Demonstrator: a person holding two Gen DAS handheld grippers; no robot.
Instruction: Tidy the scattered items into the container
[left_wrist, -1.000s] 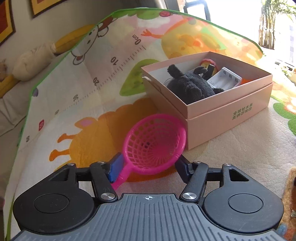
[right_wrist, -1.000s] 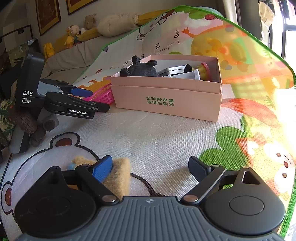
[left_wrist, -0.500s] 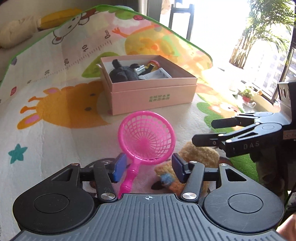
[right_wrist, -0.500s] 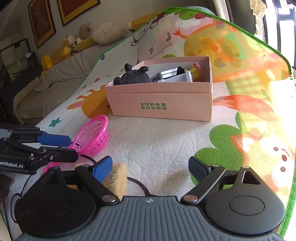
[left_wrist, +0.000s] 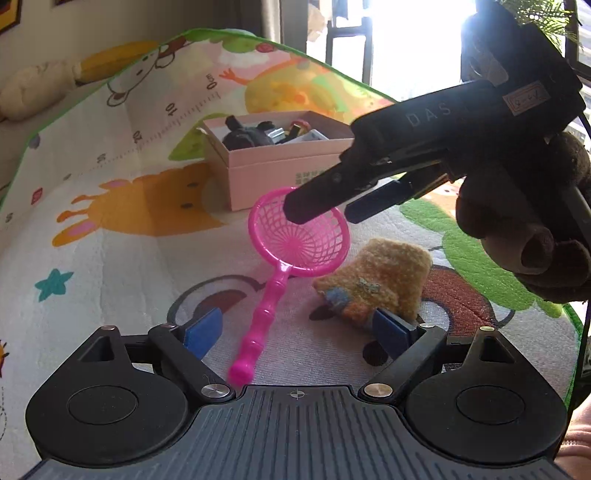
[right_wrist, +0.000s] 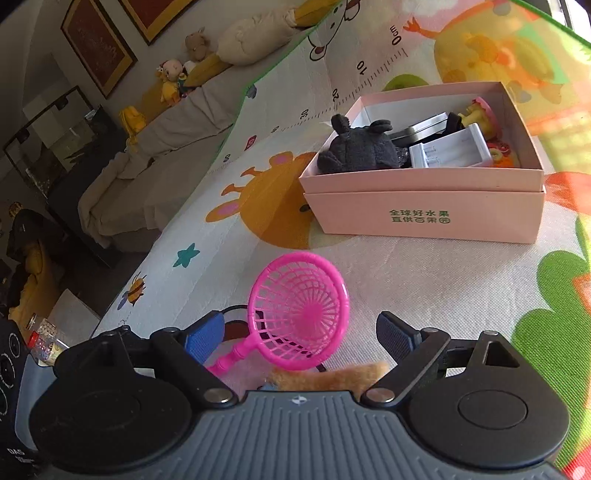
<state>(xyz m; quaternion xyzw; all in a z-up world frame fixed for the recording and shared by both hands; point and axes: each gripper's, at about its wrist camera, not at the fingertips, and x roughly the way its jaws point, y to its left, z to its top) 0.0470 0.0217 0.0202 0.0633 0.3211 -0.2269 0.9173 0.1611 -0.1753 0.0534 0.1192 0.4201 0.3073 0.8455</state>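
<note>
A pink plastic net scoop (left_wrist: 295, 243) lies on the play mat, handle toward my left gripper (left_wrist: 295, 330), which is open and empty just behind the handle end. It also shows in the right wrist view (right_wrist: 299, 314). An orange knitted pouch (left_wrist: 376, 286) lies right of the scoop, and its edge shows in the right wrist view (right_wrist: 332, 380). My right gripper (right_wrist: 299, 336) is open and empty, hovering over the scoop and pouch; it also shows in the left wrist view (left_wrist: 321, 210). The pink box (right_wrist: 424, 218) holds a dark plush toy (right_wrist: 358, 149) and other items.
The colourful play mat (left_wrist: 110, 258) covers the surface, with a green edge at right (right_wrist: 546, 332). A sofa with stuffed toys (right_wrist: 177, 77) stands far left. A jar and dark items (right_wrist: 40, 339) sit off the mat at left.
The left gripper has opened and let go of the pink scoop, which now lies on the mat. The right gripper has moved over the scoop and pouch.
</note>
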